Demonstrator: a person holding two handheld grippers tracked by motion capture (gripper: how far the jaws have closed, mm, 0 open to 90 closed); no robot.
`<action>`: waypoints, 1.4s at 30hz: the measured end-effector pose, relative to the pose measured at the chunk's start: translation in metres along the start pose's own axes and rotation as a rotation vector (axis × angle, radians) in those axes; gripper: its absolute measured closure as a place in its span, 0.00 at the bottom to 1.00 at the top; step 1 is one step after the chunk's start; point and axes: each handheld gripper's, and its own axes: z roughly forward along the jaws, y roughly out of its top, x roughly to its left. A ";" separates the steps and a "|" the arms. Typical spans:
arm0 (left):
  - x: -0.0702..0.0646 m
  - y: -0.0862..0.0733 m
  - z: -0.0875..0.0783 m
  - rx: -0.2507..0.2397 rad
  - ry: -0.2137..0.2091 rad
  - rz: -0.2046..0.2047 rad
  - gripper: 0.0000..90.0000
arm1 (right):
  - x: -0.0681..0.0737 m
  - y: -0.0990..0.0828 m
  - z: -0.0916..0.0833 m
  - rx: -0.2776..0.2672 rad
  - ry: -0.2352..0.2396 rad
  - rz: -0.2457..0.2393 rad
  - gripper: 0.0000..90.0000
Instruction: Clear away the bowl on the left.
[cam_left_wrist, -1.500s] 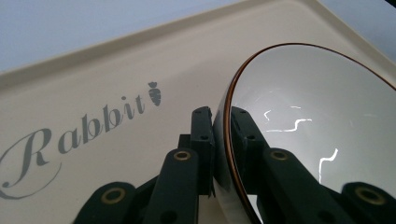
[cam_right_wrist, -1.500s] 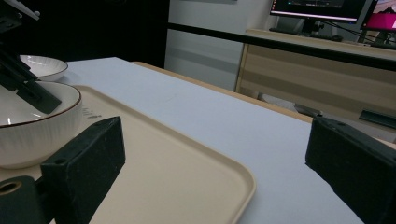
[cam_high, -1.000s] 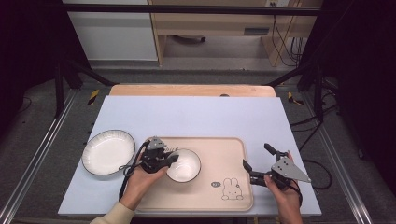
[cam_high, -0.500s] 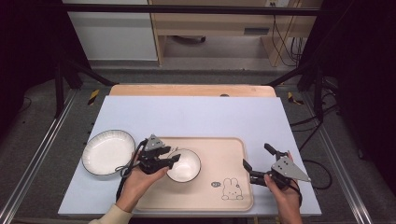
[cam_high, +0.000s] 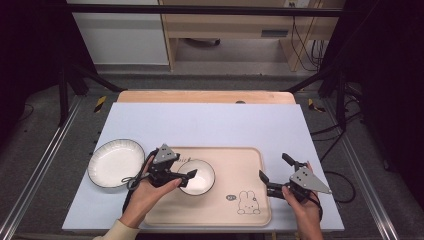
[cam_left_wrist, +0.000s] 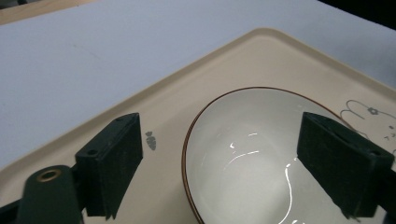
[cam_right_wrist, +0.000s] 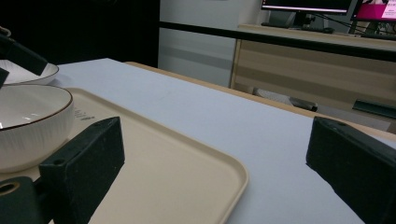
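A small white bowl (cam_high: 200, 176) with a brown rim stands on the left half of a beige tray (cam_high: 235, 165) printed with a rabbit. My left gripper (cam_high: 187, 177) is open at the bowl's left rim. In the left gripper view, one jaw hangs over the tray (cam_left_wrist: 154, 107) and the other over the bowl (cam_left_wrist: 252, 158), with nothing gripped in the left gripper (cam_left_wrist: 222, 128). My right gripper (cam_high: 274, 167) is open at the tray's right edge. In the right gripper view the right gripper (cam_right_wrist: 217, 128) is empty, looking across the tray (cam_right_wrist: 177, 172) toward the bowl (cam_right_wrist: 32, 121).
A larger white plate (cam_high: 115, 162) lies on the pale blue mat (cam_high: 210, 125) to the left of the tray, also visible as the plate (cam_right_wrist: 28, 72) behind the bowl. A wooden table edge (cam_high: 205, 96) runs along the back. Dark metal frame posts stand on both sides.
My left gripper has drawn back slightly to the left from the bowl. The bowl, the plate and the right gripper have stayed where they were.
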 end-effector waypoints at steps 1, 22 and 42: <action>0.000 0.000 -0.002 -0.013 -0.004 0.002 0.14 | 0.000 0.000 0.000 0.000 0.001 0.000 0.05; 0.035 -0.014 -0.062 -0.185 -0.010 0.023 0.08 | -0.002 0.000 -0.002 -0.008 -0.009 0.009 0.05; 0.081 -0.062 -0.107 -0.287 0.080 0.002 0.08 | -0.003 0.001 -0.003 -0.015 -0.011 0.008 0.05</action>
